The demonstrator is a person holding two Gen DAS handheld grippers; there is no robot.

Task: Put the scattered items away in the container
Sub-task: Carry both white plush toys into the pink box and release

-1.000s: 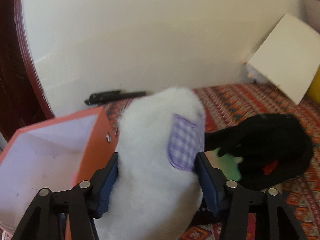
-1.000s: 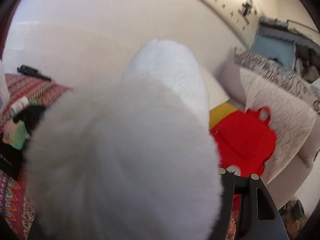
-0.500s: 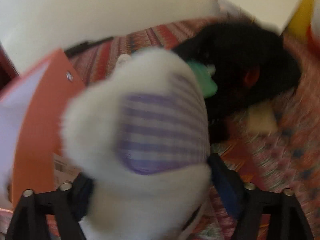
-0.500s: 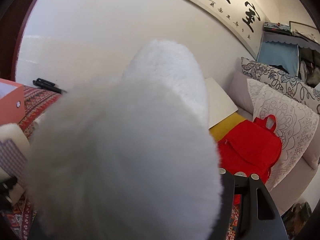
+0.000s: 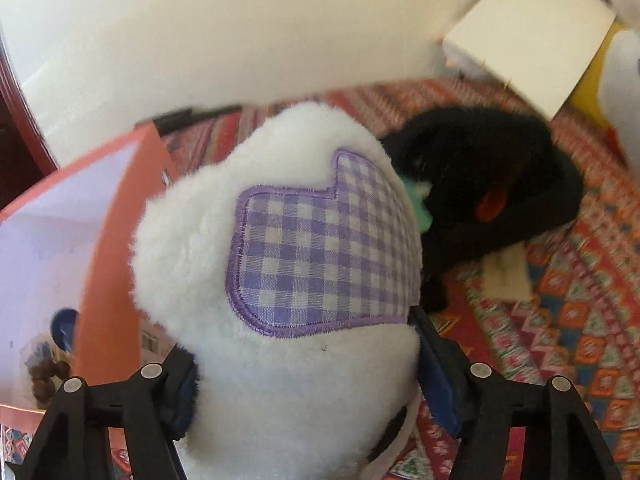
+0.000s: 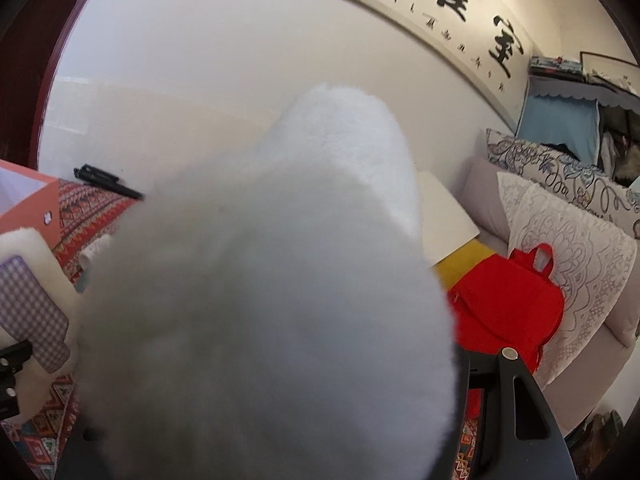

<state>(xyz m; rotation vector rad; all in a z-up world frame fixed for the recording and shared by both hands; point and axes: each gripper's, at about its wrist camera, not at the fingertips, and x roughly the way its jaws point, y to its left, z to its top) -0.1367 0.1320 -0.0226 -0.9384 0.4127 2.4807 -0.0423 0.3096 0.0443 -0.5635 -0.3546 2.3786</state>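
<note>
My left gripper [image 5: 308, 380] is shut on a white plush slipper [image 5: 280, 264] with a purple checked patch, held above the patterned cloth beside the open orange box [image 5: 104, 240]. The same slipper shows at the left of the right wrist view [image 6: 28, 280]. My right gripper [image 6: 280, 400] is shut on a second white fluffy slipper [image 6: 272, 300] that fills its view and hides the left finger; only the black right finger [image 6: 516, 412] shows.
A black fuzzy item [image 5: 492, 184] with a green thing [image 5: 420, 208] lies right of the box. A black pen [image 6: 104, 180] lies by the wall. A white board [image 5: 528, 32], red bag [image 6: 508, 312] and cushions [image 6: 568, 248] are at the right.
The left gripper has swung and tilted with its slipper, ending a little higher beside the orange box. The right gripper has turned left, bringing the box and the other slipper into its view.
</note>
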